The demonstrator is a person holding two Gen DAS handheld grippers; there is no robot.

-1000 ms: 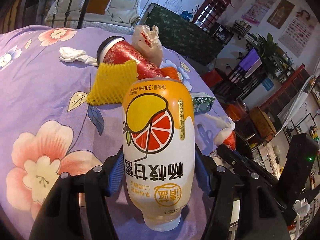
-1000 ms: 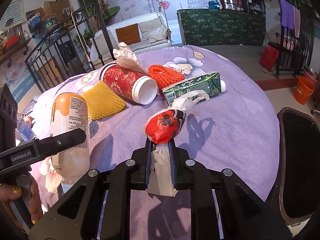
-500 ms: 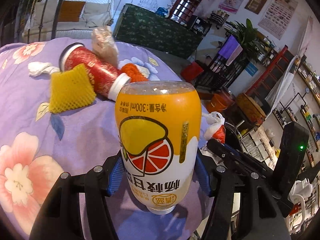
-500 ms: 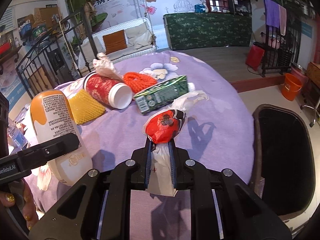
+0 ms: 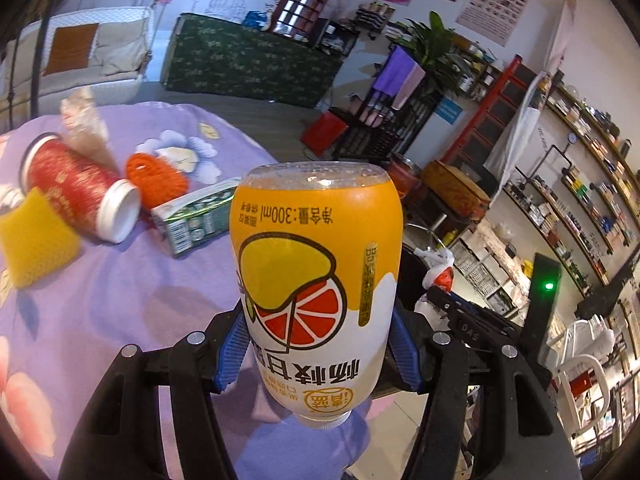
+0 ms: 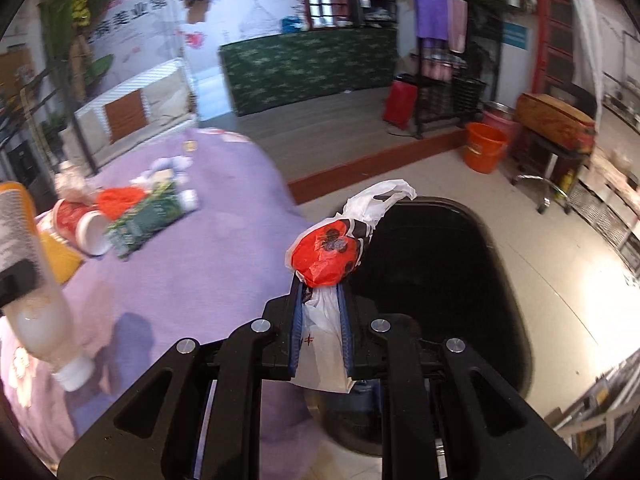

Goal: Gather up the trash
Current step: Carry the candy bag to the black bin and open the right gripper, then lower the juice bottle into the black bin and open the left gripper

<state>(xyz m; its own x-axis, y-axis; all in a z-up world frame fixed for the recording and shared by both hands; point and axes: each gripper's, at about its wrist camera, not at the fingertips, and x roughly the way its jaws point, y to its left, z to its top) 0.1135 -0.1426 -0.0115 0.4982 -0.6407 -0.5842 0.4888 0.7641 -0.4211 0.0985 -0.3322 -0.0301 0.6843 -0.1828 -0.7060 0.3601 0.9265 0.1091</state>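
Left wrist view, from left to right: a yellow foam net (image 5: 34, 242) lies at the edge of the purple flowered worktop (image 5: 132, 292), touching a red paper cup (image 5: 76, 192) that lies on its side with its white rim toward the camera. Behind the cup sits a crumpled clear wrapper (image 5: 86, 128), blurred. Just beside the cup's rim is an orange foam net (image 5: 156, 180), and next to that a green drink carton (image 5: 196, 220) lying flat. In the middle, the left tongs (image 5: 318, 348) clamp an orange-and-white drink bottle (image 5: 316, 280) by its lower body, blue pads pressed on both sides, the cap end nearest the camera and the base pointing away. Farther right, the right tongs (image 5: 436, 292) show from the side, with a white and red bundle at their tip.

Right wrist view, from left to right: the drink bottle appears at the frame edge, tilted, cap downward, over the worktop. Past it lie the red cup, the orange net and the green carton, all blurred. In the middle, the right tongs are closed narrow on a crumpled plastic bag (image 6: 332, 256), white with a red printed patch; the bag's white tail runs between the blue pads and its knotted top sticks out beyond them. The bag hangs over the near rim of a black trash bin (image 6: 460, 292) standing on the tiled floor just beside the worktop's edge. An orange bucket (image 6: 484, 148) stands farther off on the floor.
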